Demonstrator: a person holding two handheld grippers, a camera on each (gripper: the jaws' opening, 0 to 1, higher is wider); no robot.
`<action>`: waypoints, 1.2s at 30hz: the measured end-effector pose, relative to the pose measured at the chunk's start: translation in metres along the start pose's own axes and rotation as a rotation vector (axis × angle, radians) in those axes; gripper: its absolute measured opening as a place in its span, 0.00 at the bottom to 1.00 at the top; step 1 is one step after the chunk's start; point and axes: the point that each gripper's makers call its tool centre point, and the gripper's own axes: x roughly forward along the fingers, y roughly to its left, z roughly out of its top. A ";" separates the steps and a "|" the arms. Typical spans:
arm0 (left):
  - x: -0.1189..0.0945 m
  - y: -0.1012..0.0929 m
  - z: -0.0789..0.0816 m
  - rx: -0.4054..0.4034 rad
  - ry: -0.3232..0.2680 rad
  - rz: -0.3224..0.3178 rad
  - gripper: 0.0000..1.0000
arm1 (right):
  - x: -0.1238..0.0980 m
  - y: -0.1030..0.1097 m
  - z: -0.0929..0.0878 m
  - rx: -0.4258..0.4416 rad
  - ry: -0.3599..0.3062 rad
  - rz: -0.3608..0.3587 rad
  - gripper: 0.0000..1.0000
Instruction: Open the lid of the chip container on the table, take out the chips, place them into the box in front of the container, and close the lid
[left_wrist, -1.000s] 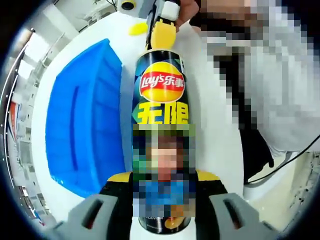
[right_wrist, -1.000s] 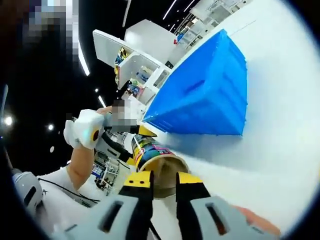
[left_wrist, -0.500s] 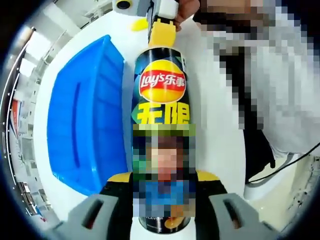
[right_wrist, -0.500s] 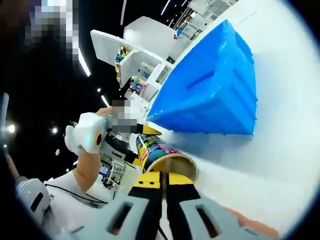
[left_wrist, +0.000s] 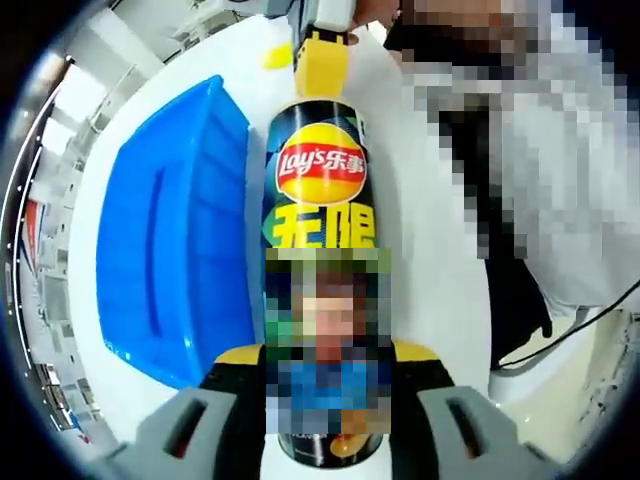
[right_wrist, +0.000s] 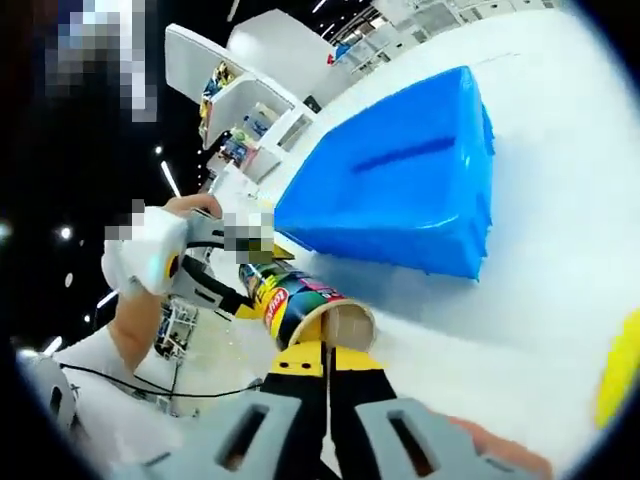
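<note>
Left tongs (left_wrist: 325, 400) stay clamped on the chip can (left_wrist: 320, 230). Right tongs (right_wrist: 328, 365), apart a second ago, now meet at its open mouth, likely gripping chips; blue box (right_wrist: 400, 190) waits beyond.

White shelving units (right_wrist: 250, 95) behind table; dark ceiling, spotlights.

Glossy printed chip container (left_wrist: 318, 200) beside smooth blue plastic box (left_wrist: 170, 240) (matt white table (right_wrist: 560, 210)).
</note>
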 end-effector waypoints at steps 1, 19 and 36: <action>0.000 0.000 0.001 0.004 -0.001 0.002 0.46 | 0.001 0.000 0.000 0.000 0.003 -0.005 0.00; 0.001 0.001 -0.005 0.007 0.043 -0.001 0.46 | -0.014 -0.015 0.000 -0.002 0.001 -0.091 0.00; 0.000 0.001 -0.006 -0.008 0.014 -0.020 0.47 | -0.045 -0.038 -0.001 0.040 -0.030 -0.111 0.00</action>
